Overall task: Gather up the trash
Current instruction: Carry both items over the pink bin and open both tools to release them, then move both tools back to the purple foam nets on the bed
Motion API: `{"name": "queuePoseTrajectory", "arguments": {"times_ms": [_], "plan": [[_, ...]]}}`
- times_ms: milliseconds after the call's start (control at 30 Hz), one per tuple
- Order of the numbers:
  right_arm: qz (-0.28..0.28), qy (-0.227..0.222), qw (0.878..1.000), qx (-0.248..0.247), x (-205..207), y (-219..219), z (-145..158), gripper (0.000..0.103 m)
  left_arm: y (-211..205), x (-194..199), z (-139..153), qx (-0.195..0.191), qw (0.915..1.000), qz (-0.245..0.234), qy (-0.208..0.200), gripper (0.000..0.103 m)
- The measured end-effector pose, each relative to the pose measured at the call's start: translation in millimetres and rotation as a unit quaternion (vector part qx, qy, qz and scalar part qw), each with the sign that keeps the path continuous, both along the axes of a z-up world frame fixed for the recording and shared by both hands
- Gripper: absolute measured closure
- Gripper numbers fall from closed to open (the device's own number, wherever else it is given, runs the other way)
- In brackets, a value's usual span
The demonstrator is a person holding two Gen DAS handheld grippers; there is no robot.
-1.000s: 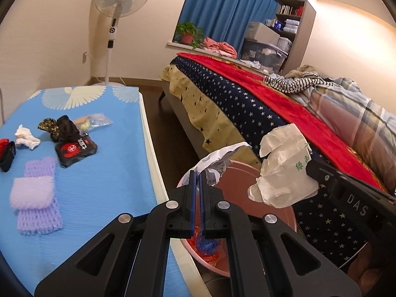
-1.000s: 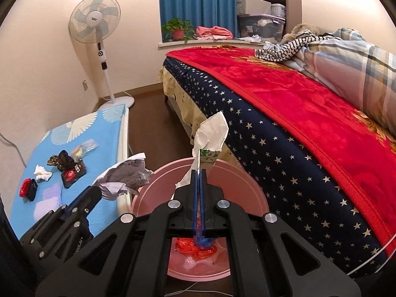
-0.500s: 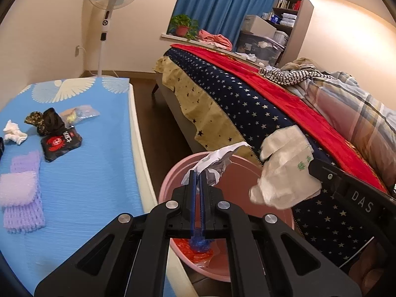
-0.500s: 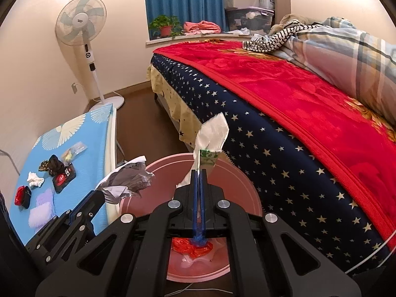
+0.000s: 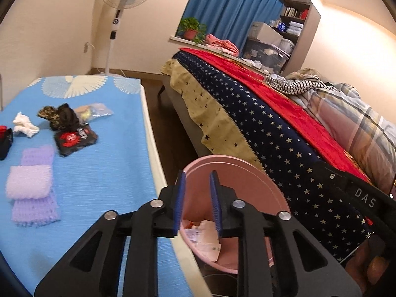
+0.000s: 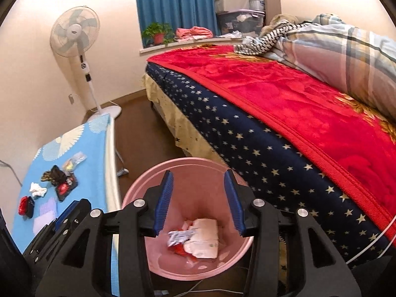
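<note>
- The pink bin (image 6: pixel 198 267) sits on the floor between the table and the bed (image 6: pixel 284 104).
- White paper (image 6: pixel 205 237) and red scraps lie at the bottom of the bin.
- The right gripper (image 6: pixel 199 203) hangs over the bin. Its jaws have just been opening and nothing is between them.
- The left gripper (image 5: pixel 196 198) is over the bin's rim. Its jaws have just been opening too, with nothing between them.
- More trash lies near the left edge of the blue table (image 5: pixel 104 163): a black packet (image 5: pixel 74 139), a white wad (image 5: pixel 24 125) and purple foam (image 5: pixel 29 185).

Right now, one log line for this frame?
phase: drop done | left claw: just opened, empty | right claw: just opened, empty | white wrapper and grey paper: in pink bin | table: trash left
</note>
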State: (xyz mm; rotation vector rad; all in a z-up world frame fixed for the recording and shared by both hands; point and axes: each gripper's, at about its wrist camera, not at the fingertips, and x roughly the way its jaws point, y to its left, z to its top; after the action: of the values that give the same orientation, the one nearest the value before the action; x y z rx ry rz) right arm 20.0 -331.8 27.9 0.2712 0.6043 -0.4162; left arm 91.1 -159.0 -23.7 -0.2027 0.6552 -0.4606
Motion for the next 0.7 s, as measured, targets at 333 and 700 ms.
{"name": "queuePoseTrajectory", "arguments": {"times_ms": [333, 700], "plan": [[0.079, -0.044, 0.996, 0.012, -4.8, 52.1, 10.4, 0.059, 56.8, -16.9, 15.0, 0.009, 0.9984, 0.051, -0.021, 0.068], [0.165, -0.056, 0.984, 0.037, 17.6, 110.6, -2.1, 0.063, 139.6, -15.6, 0.4, 0.02, 0.987, 0.159, 0.004, 0.068]]}}
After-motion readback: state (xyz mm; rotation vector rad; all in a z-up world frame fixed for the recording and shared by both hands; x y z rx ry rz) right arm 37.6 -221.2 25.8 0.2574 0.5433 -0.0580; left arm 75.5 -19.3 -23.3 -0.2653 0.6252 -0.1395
